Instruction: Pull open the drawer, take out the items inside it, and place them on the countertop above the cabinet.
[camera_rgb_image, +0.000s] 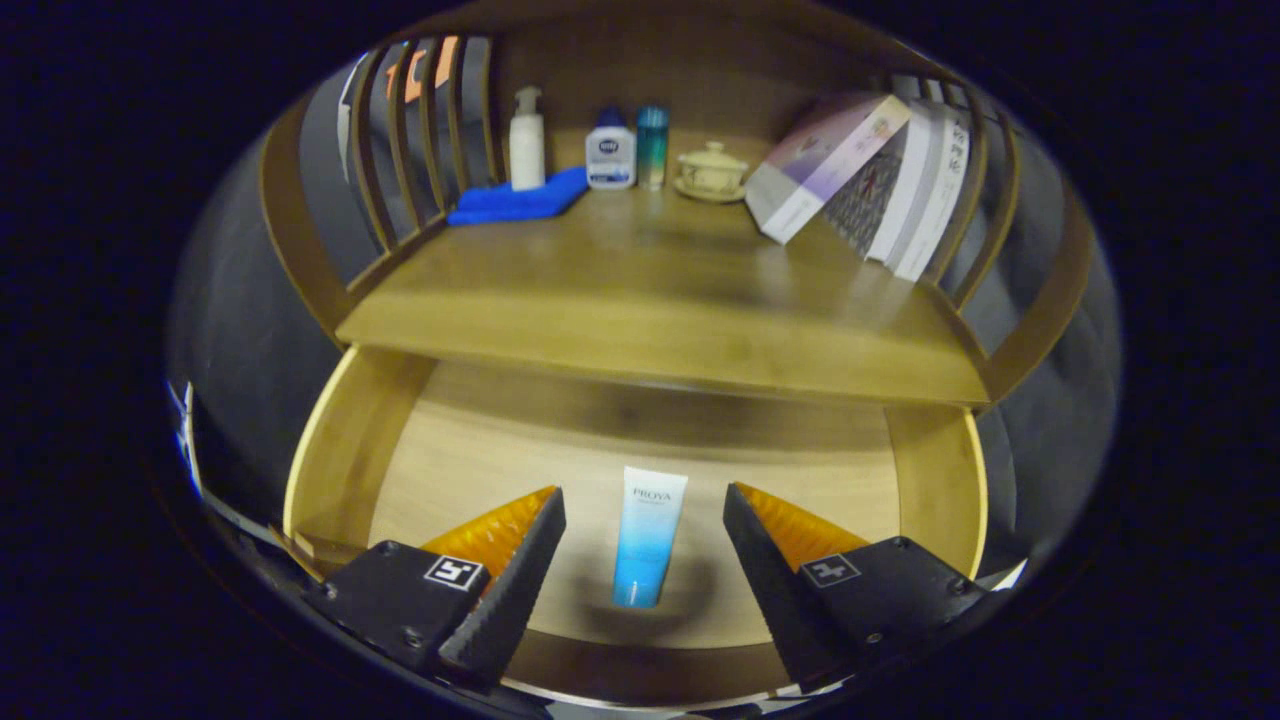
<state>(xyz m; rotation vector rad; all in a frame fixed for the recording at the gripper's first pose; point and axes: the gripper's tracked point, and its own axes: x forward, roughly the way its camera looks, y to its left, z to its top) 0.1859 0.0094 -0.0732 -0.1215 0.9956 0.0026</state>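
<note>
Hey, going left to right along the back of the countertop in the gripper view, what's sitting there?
Blue cloth → white pump bottle → white bottle with blue cap → teal bottle → lidded teacup → leaning books. The hand-held gripper is open over the drawer.

The gripper (645, 500) has two wedge-shaped fingers (520, 560) with ribbed inner faces. Each dark mount block bears a small square marker, and what seem to be screws dot the blocks.
</note>
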